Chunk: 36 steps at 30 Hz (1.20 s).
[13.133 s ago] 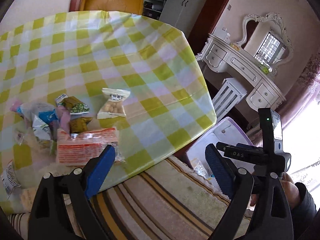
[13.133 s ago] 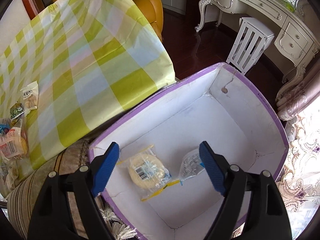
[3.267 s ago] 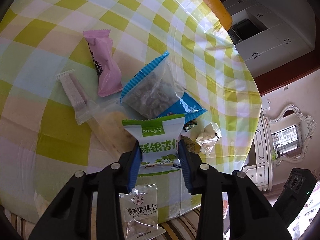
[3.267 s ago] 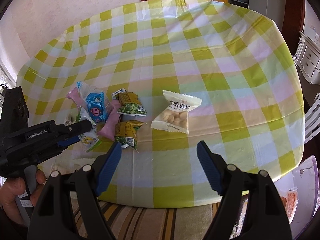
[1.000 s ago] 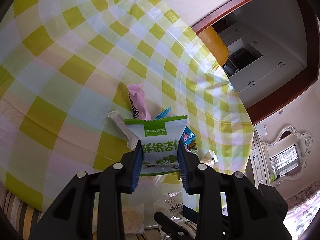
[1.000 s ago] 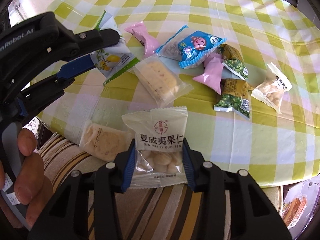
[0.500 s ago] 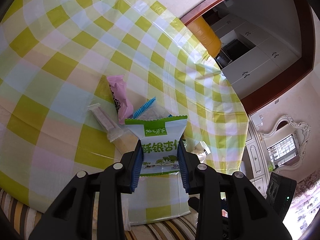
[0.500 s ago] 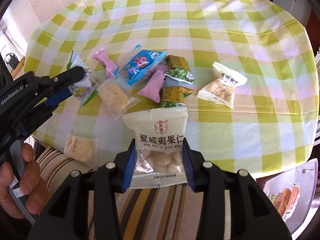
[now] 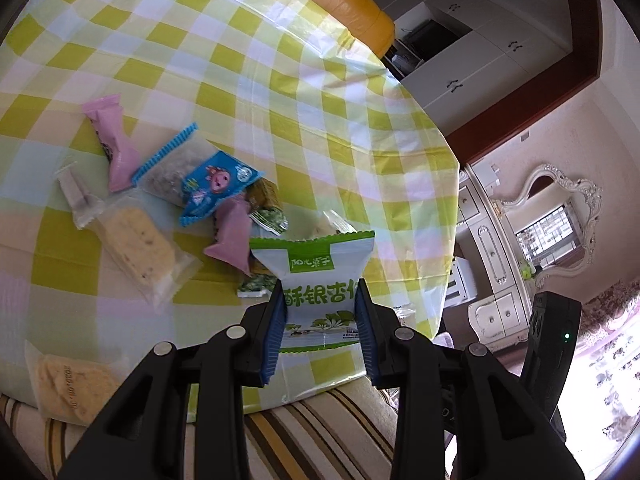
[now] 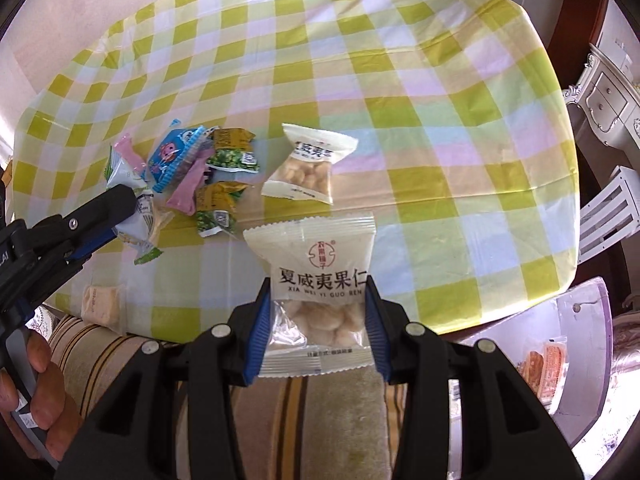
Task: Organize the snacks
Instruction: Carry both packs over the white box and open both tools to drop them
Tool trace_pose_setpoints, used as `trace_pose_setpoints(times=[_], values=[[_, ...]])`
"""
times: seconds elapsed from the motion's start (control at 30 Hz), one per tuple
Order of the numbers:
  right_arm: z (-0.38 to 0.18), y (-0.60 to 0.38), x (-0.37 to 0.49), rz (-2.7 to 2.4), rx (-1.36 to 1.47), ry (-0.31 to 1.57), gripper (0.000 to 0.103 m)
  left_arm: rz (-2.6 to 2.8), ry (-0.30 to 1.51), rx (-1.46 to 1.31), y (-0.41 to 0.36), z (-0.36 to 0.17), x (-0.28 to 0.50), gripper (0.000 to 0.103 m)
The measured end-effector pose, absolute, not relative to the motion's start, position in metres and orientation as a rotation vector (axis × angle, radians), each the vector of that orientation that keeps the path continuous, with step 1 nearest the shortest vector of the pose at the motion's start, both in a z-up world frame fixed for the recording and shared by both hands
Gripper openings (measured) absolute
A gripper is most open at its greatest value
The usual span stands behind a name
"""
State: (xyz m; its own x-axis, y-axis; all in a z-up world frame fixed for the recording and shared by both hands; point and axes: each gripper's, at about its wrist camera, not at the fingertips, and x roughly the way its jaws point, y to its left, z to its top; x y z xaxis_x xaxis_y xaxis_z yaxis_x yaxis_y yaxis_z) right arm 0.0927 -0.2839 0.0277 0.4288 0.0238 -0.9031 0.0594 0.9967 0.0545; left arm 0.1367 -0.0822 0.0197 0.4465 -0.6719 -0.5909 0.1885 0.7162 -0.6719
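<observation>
My left gripper (image 9: 320,322) is shut on a green-and-white snack packet (image 9: 316,280) and holds it above the table's near edge. My right gripper (image 10: 318,330) is shut on a white macadamia nut packet (image 10: 316,276), also lifted at the near edge. The left gripper (image 10: 120,212) shows at the left of the right wrist view. On the checked tablecloth (image 10: 360,60) lie a second nut packet (image 10: 308,164), a blue packet (image 10: 172,156), pink candies (image 9: 116,140), green-yellow packets (image 10: 230,152) and clear-wrapped cakes (image 9: 138,246).
A purple-rimmed white box (image 10: 568,344) with a snack inside stands on the floor at the table's right. A wrapped cake (image 9: 66,388) lies at the near table edge. A striped sofa (image 10: 320,420) is below. A white dresser (image 9: 492,280) and chair (image 10: 612,216) stand right.
Both grippers have drawn back and swung right with their packets. The snack pile now lies further left, and the purple box has come more into view.
</observation>
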Motion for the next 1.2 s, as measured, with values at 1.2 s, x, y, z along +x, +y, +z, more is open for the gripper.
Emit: trace_pose_setpoints(times=[1.2], values=[[-0.012,-0.493,0.008,-0.417,0.351,1.124,0.043,-0.973,1.326,-0.244,-0.318,-0.014,0.104,0.033]])
